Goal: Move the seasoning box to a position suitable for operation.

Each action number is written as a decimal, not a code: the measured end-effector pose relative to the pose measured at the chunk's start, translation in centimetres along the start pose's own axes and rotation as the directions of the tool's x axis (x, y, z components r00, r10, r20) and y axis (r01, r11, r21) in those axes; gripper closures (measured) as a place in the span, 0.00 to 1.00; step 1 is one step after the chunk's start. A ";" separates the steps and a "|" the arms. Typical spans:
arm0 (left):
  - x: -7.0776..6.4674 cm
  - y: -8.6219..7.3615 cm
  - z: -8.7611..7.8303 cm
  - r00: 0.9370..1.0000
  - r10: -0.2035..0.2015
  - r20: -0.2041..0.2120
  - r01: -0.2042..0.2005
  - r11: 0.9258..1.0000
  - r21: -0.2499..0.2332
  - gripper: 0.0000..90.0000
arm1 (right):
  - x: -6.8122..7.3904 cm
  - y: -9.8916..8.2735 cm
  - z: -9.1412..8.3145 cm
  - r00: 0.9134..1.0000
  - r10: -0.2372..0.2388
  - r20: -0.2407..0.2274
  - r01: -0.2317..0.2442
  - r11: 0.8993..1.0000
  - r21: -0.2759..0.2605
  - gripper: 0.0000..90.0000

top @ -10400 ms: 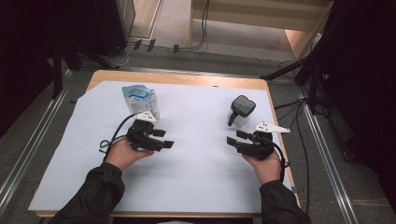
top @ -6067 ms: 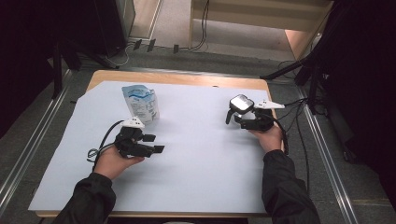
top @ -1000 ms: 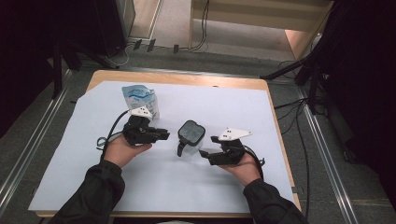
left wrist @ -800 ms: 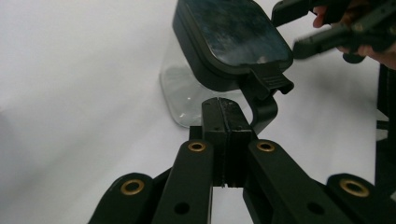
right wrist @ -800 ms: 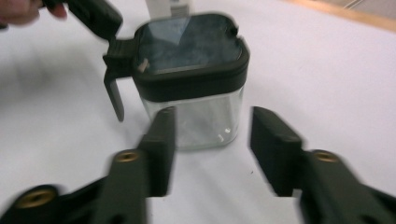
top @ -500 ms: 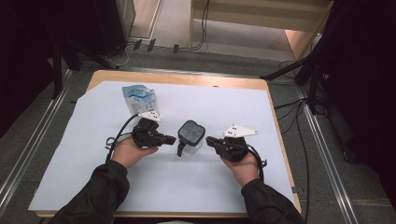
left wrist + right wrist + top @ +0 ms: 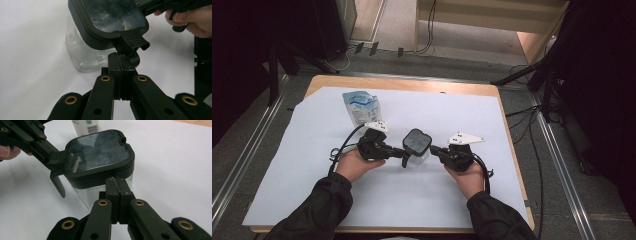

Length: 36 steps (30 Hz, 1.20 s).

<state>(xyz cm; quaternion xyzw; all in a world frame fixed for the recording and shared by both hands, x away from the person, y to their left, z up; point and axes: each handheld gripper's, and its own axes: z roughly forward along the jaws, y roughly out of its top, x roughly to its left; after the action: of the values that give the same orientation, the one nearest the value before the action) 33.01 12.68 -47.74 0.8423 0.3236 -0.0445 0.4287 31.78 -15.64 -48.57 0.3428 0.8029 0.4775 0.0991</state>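
Jar (image 7: 416, 146): a clear square jar with a black lid, standing upright on the white sheet near the middle of the table, a little toward the near edge.
Lid (image 7: 98, 152): dark, glossy top, seated on the jar; a black latch (image 7: 58, 183) hangs down from one side of it.
Left gripper (image 7: 398, 151): comes at the jar from the table's left side, jaws closed together with nothing seen between the pads; their tips sit at the latch tab, touching or just short of it. In the left gripper view the shut jaws (image 7: 121, 65) point up at the tab under the lid's rim.
Right gripper (image 7: 435, 149): comes from the table's right side, jaws pressed together and empty; in the right gripper view their tips (image 7: 117, 185) lie against the lid's side wall, just above the glass.
Jar and grippers: the jar stands between the two, one on each side.
Pouch (image 7: 360, 106): a blue and white packet, upright toward the far left corner, apart from the jar.
Sheet (image 7: 312, 165): white, covering most of the tabletop.
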 end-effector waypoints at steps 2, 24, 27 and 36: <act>0.0 0.0 0.0 1.000 -0.001 0.002 0.001 1.000 -0.001 1.00 | -0.1 0.0 0.1 1.000 0.001 -0.002 -0.001 1.000 0.001 1.00; -1.7 0.1 1.0 1.000 -0.003 -0.008 0.002 1.000 -0.026 1.00 | -1.1 0.9 1.6 1.000 0.002 -0.007 -0.002 1.000 0.012 1.00; -2.0 0.2 1.3 1.000 0.001 -0.013 -0.001 0.999 -0.032 1.00 | -1.2 1.0 1.8 1.000 0.008 -0.004 -0.008 1.000 0.012 1.00; -2.5 0.5 2.2 1.000 0.011 -0.013 -0.012 0.999 -0.052 1.00 | -1.9 1.4 2.6 1.000 0.014 0.009 -0.015 1.000 0.019 1.00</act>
<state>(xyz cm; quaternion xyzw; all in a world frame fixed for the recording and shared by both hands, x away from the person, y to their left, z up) 31.74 9.51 -47.92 0.8330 0.3226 -0.0284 0.4487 35.12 -14.62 -49.10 0.3517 0.8045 0.4688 0.0959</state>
